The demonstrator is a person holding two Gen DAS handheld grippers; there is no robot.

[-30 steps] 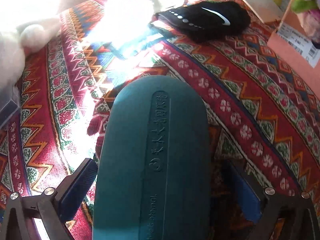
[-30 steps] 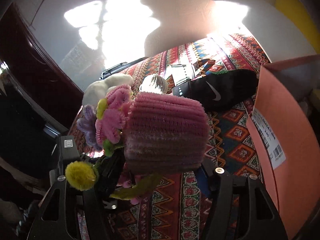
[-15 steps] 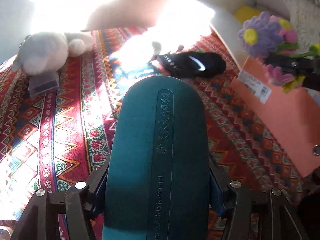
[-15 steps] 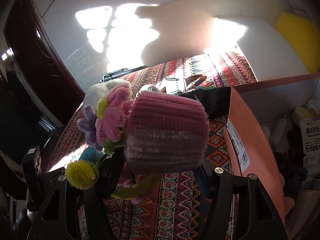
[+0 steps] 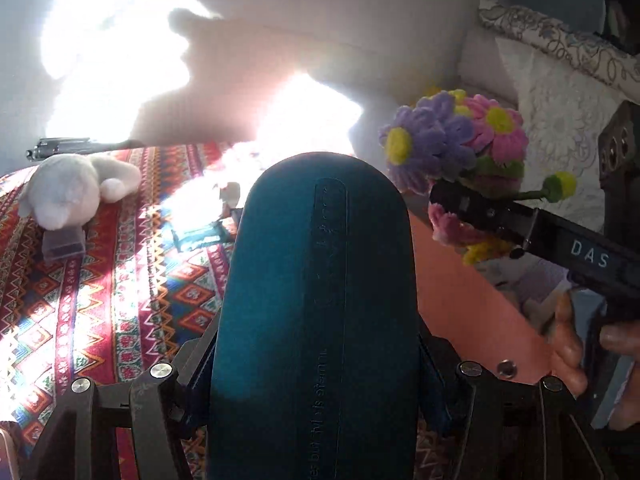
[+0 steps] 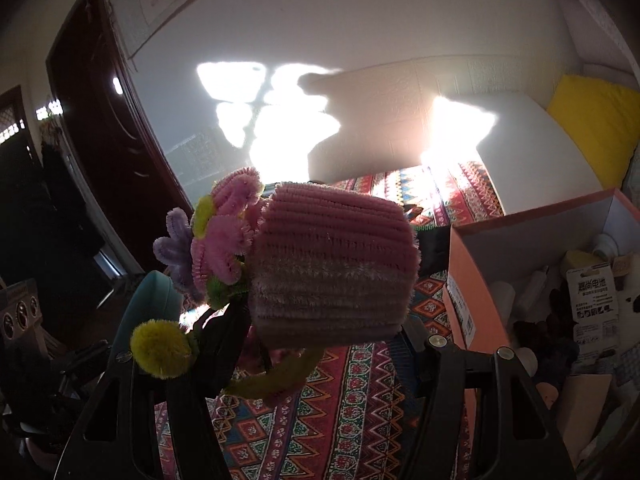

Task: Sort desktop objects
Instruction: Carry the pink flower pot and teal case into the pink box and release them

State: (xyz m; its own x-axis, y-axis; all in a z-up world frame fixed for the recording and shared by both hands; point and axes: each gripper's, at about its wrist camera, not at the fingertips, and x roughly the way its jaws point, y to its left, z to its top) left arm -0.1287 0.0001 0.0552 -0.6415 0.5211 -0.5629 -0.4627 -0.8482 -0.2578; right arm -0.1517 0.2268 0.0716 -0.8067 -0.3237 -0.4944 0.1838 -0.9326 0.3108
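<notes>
My left gripper point(image 5: 316, 364) is shut on a teal oval case point(image 5: 316, 312), held up above the patterned tablecloth point(image 5: 100, 300). The case hides most of the middle of the left wrist view. My right gripper point(image 6: 324, 332) is shut on a pink pipe-cleaner flower pot point(image 6: 332, 264) with purple, pink and yellow flowers, held in the air left of the open orange box point(image 6: 472, 280). From the left wrist the same flower pot point(image 5: 452, 140) shows over the orange box point(image 5: 460, 300), with a hand point(image 5: 568, 344) on the right gripper's handle. The teal case point(image 6: 152, 300) shows at lower left in the right wrist view.
A white plush toy point(image 5: 68, 192) lies at the cloth's far left with a small clear box point(image 5: 64, 240) in front of it and a pen point(image 5: 80, 146) behind. The orange box holds a battery pack point(image 6: 592, 300) and several bottles. A black item point(image 6: 434, 248) lies beside the box.
My left gripper closed on the teal case and lifted it off the cloth. My right gripper rose with the flower pot and moved closer to the orange box.
</notes>
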